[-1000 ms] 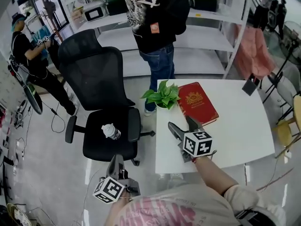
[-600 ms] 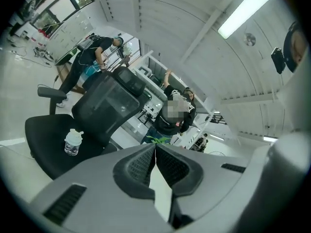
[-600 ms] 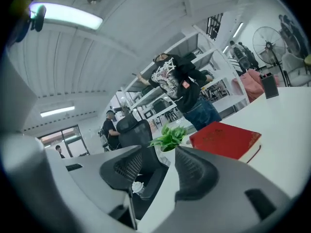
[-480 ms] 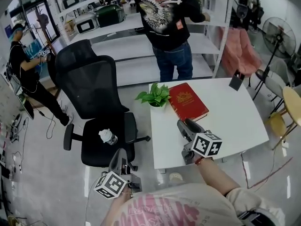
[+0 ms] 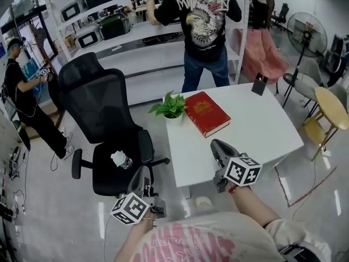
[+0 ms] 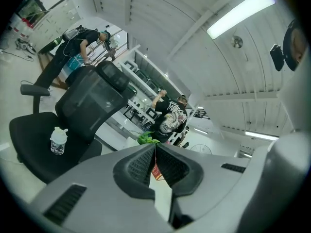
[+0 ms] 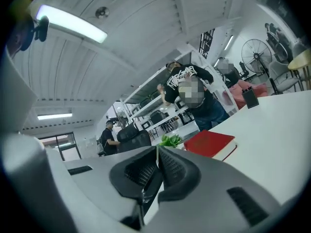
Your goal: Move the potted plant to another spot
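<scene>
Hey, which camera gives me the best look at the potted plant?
The head view: the potted plant shows whole from above, on the table corner beside the red book. The left gripper view catches only its leaves past the jaws; the right gripper view shows the leaves small and far off.
</scene>
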The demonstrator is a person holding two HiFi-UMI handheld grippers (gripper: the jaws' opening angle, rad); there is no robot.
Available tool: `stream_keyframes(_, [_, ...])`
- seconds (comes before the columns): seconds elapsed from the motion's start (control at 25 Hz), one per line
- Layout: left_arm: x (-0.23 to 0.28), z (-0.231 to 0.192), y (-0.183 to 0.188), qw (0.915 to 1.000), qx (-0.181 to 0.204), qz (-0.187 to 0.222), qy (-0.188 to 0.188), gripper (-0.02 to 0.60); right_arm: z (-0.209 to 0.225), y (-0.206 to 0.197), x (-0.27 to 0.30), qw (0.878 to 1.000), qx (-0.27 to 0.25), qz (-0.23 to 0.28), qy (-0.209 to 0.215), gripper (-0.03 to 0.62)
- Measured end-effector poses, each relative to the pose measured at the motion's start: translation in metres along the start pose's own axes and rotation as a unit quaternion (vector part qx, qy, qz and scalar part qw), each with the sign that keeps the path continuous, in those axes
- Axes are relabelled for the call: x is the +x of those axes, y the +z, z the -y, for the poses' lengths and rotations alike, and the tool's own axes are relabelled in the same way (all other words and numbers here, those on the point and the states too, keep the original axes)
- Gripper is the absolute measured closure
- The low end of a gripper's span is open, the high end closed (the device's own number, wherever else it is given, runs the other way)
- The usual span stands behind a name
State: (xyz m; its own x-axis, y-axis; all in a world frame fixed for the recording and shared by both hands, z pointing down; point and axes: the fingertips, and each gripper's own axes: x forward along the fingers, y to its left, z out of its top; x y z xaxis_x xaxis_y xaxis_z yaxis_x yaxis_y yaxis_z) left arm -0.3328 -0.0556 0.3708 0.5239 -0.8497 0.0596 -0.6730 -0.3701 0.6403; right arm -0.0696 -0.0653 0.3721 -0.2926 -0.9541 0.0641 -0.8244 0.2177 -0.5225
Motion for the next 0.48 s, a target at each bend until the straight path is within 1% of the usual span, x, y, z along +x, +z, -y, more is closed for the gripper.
stream_keyframes(0.04, [-0.001,0.003,-0.002,1.0000,0.004,-0.003,-0.005,0.557,-0.001,-0.001,-0.006,1.000,-0.005,0.003,-0.002,0.576])
stream_keyframes(0.08, [-0.002,0.007,-0.006,0.9999,0.008,-0.005,-0.009,0.557,-0.001,-0.003,-0.011,1.000,-0.010,0.005,-0.004,0.579])
stream_keyframes(0.24, [-0.010,0.021,-0.017,0.9995,0.017,-0.017,-0.021,0.557,-0.008,-0.006,-0.034,0.999,-0.030,0.010,-0.009,0.580])
stream_keyframes(0.36, [-0.014,0.029,-0.025,0.9988,0.029,-0.026,-0.030,0.557,-0.013,-0.008,-0.049,0.998,-0.060,0.014,-0.016,0.580])
stream_keyframes(0.48, [-0.020,0.035,-0.030,0.9985,0.029,-0.031,-0.033,0.557,-0.018,-0.008,-0.058,0.997,-0.073,0.012,-0.018,0.580])
